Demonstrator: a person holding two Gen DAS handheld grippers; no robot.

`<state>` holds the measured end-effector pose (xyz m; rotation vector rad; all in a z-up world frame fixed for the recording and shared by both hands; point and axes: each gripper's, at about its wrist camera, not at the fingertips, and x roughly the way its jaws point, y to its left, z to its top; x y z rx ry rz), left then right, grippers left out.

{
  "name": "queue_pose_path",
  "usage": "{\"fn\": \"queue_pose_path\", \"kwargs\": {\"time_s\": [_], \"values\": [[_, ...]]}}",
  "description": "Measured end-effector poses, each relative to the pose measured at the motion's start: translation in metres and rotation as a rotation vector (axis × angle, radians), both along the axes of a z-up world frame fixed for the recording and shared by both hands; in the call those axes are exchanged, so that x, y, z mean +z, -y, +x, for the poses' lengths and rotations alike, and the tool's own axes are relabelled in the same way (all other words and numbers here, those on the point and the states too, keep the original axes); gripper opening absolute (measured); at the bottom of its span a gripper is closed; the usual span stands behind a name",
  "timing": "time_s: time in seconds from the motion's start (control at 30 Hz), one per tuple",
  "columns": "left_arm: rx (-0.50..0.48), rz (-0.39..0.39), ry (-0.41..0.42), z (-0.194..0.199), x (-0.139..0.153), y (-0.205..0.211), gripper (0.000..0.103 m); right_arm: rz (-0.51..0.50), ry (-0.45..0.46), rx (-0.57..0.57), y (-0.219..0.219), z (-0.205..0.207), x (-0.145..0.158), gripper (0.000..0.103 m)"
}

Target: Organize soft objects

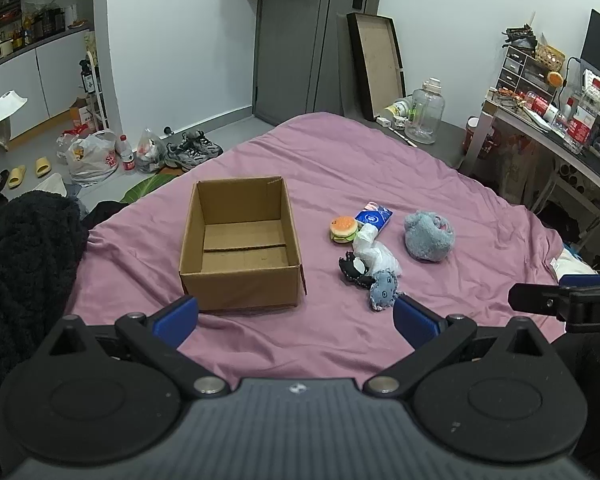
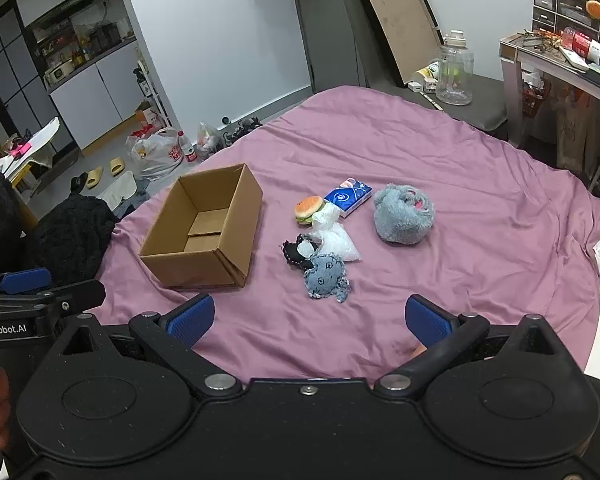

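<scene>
Nothing lying in the cardboard box (image 1: 240, 240) yet: burger toy (image 1: 343, 229), tissue pack (image 1: 374, 216), grey plush ball (image 1: 429, 235), clear bag (image 1: 374, 254), black toy (image 1: 354, 268) and denim toy (image 1: 385, 291) all sitting right of the box on the pink sheet (image 1: 420, 176). Hovering near the box's front with fingers spread wide and holding nothing: left gripper (image 1: 296, 316) and right gripper (image 2: 310, 318), leaving seemingly every item to be moved.

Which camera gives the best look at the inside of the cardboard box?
The left wrist view. It faces the cardboard box nearly head-on from above, so the whole bare floor and its flap seam show. In the right wrist view the same box sits turned at an angle, and its near wall hides part of the floor.
</scene>
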<state>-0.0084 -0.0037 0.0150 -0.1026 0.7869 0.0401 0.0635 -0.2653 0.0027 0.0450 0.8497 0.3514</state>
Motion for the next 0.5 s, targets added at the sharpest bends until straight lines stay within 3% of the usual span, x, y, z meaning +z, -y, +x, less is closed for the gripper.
{"fn": "queue_pose_path", "kwargs": {"time_s": [0.5], "values": [[0.005,-0.006,0.001,-0.0014,0.0021,-0.0014,0.103,-0.015,-0.007,0.002,-0.002,0.0012,0.0001,0.103]]}}
